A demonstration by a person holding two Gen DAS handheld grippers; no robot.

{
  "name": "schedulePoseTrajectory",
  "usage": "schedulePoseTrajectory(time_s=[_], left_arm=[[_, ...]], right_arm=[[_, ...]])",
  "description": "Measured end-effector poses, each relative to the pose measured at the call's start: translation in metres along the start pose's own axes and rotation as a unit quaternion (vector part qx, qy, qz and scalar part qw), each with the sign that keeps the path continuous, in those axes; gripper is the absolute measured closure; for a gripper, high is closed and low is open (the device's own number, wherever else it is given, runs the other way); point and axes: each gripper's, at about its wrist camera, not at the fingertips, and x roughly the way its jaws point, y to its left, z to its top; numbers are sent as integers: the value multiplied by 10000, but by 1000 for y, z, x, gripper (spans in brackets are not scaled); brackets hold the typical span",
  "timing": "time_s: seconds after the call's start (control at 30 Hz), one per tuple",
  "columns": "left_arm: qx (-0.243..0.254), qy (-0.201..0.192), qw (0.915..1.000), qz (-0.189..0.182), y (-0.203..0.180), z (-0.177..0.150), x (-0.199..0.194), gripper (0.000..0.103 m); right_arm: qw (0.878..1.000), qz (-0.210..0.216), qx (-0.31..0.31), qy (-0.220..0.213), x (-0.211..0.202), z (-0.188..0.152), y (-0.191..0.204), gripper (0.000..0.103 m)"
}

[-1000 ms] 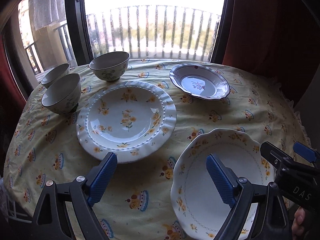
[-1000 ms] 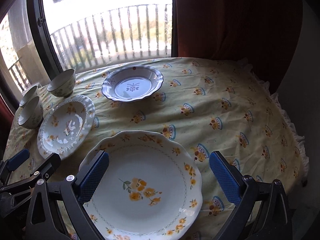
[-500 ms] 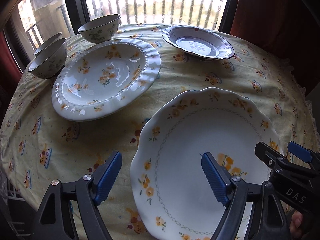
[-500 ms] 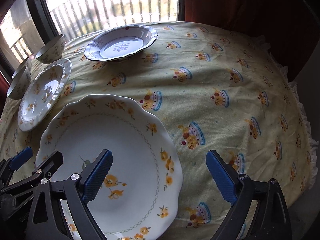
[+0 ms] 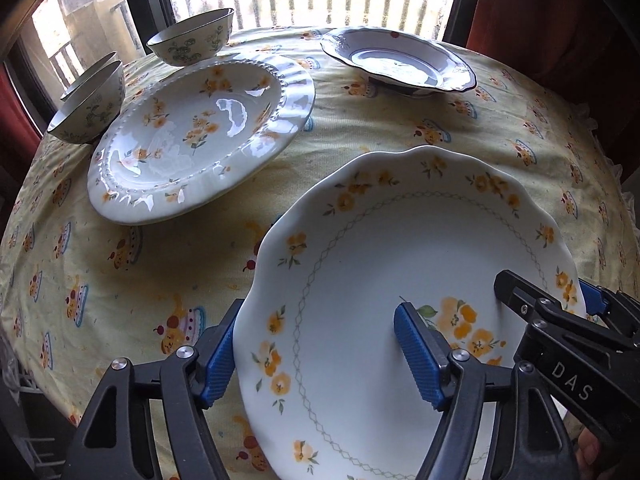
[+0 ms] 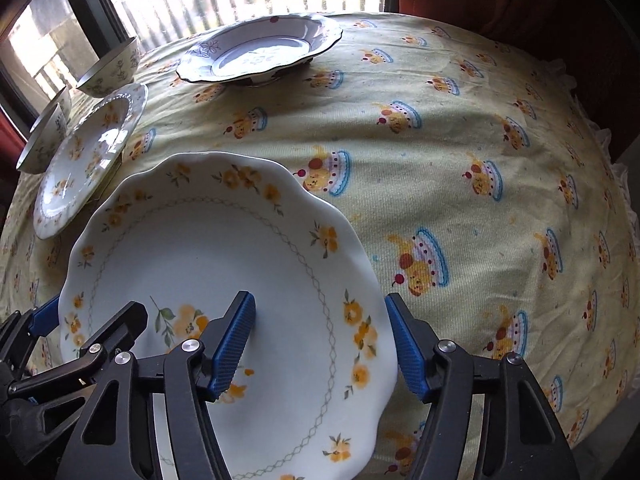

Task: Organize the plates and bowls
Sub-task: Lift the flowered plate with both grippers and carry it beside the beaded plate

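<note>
A white scalloped plate point(image 5: 400, 280) with yellow flowers lies on the yellow tablecloth nearest me. My left gripper point(image 5: 318, 356) straddles the plate's left rim: one pad sits just outside the edge, the other over the plate's well. Its jaws are closing and do not pinch the rim. My right gripper point(image 6: 320, 348) straddles the right rim of the same plate point(image 6: 200, 260) in the same way, jaws also closing. Each gripper shows at the edge of the other's view. A beaded flowered plate point(image 5: 192, 136), a blue-rimmed plate point(image 5: 400, 60) and three bowls point(image 5: 192, 40) stand farther back.
The round table point(image 6: 480, 160) carries a yellow cloth with a frilled edge. Two of the bowls point(image 5: 88, 108) sit close together at the far left, by the window frame. A red curtain point(image 6: 520, 8) hangs at the back right. A hand shows at the lower right corner.
Both grippers have sunk toward the scalloped plate and tipped further down. Their jaws have narrowed, the right one the most, and each now has a rim of the plate between its pads.
</note>
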Motion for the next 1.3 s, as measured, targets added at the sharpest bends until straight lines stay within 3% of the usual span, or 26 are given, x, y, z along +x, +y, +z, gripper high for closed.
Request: schedulePoseTrajectory(time_s=[0.3, 0.67, 0.9, 1.3], left_arm=[[-128, 13, 9993, -356, 10, 3, -2, 29], [373, -168, 9974, -592, 30, 8, -24, 28], [535, -272, 9960, -669, 73, 10, -37, 28], [579, -440, 9946, -738, 176, 19, -52, 28]], right_arm=[[9997, -125, 185, 38, -4, -4, 3, 33], [9967, -319, 730, -125, -27, -13, 18, 33], [9946, -393, 916, -299, -40, -17, 58, 33], [9933, -431, 983, -423, -51, -19, 164, 33]])
